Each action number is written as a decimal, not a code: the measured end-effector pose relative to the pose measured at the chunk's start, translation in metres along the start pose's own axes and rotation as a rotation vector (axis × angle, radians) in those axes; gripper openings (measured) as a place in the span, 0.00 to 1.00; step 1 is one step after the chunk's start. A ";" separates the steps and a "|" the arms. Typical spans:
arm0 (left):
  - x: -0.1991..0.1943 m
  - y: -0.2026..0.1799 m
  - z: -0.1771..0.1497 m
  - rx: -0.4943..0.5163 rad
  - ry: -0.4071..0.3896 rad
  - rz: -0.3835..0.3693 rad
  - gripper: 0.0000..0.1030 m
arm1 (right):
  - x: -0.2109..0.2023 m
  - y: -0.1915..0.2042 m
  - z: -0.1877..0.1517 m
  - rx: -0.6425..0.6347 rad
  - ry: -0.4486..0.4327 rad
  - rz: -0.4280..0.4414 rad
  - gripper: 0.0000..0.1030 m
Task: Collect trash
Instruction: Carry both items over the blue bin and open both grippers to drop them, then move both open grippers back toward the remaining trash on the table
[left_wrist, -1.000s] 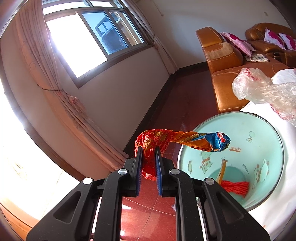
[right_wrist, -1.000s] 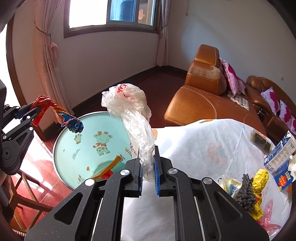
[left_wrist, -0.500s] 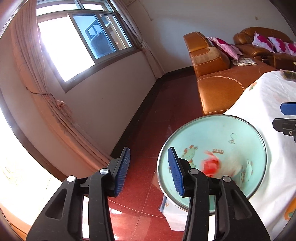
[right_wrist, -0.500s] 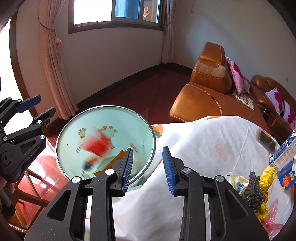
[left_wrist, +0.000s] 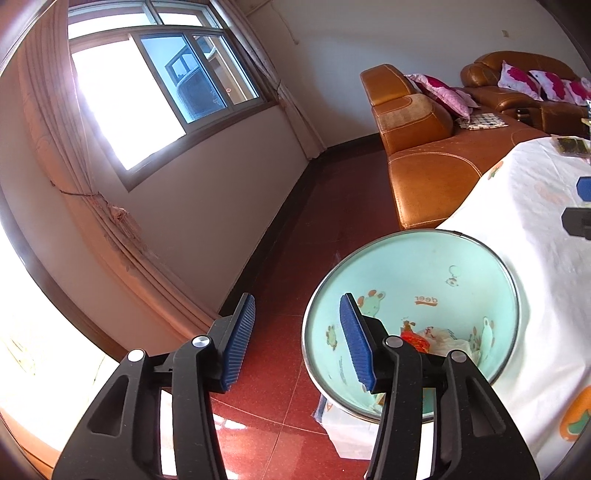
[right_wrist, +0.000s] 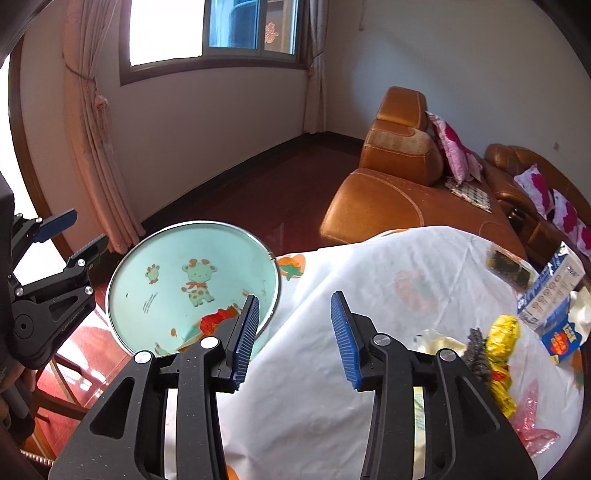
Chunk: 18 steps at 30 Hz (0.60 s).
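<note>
A mint-green bin (left_wrist: 424, 277) printed with cartoon deer stands on the red floor against the table's edge. At its bottom lie a red-orange wrapper (left_wrist: 413, 336) and a clear plastic bag (left_wrist: 448, 336). My left gripper (left_wrist: 297, 306) hovers over the bin's left rim, its jaws opening with nothing between them. My right gripper (right_wrist: 295, 299) hangs over the edge of the white tablecloth (right_wrist: 369, 277) beside the bin (right_wrist: 166, 266), its jaws also opening and empty. The wrapper (right_wrist: 216, 319) shows red beside the right gripper's left finger.
More litter lies at the table's right: a yellow wrapper (right_wrist: 502, 332), a dark grey lump (right_wrist: 474, 350), a blue-white carton (right_wrist: 550, 291), pink plastic (right_wrist: 532, 417). An orange leather sofa (right_wrist: 388, 199) stands behind the table. Curtains (left_wrist: 110, 221) hang along the window wall.
Both grippers went from shut to open. The red-orange wrapper left the left gripper and the clear bag left the right one; both now lie in the bin.
</note>
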<state>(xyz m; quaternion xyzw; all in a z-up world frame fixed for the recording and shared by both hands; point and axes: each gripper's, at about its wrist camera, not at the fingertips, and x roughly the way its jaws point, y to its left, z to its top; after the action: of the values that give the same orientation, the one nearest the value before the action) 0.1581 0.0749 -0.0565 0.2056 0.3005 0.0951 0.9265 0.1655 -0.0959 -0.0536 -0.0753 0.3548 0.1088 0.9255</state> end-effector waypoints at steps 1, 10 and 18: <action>-0.002 -0.001 0.001 0.000 -0.003 -0.002 0.48 | -0.002 -0.002 0.000 0.003 -0.003 -0.002 0.40; -0.032 -0.021 0.008 0.028 -0.051 -0.036 0.61 | -0.059 -0.033 -0.013 0.051 -0.079 -0.033 0.43; -0.061 -0.075 0.005 0.119 -0.086 -0.141 0.64 | -0.140 -0.127 -0.082 0.215 -0.129 -0.219 0.51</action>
<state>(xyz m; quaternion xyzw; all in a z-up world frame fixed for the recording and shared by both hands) 0.1167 -0.0127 -0.0541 0.2422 0.2794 0.0026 0.9291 0.0434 -0.2570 -0.0121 -0.0069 0.2942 -0.0266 0.9554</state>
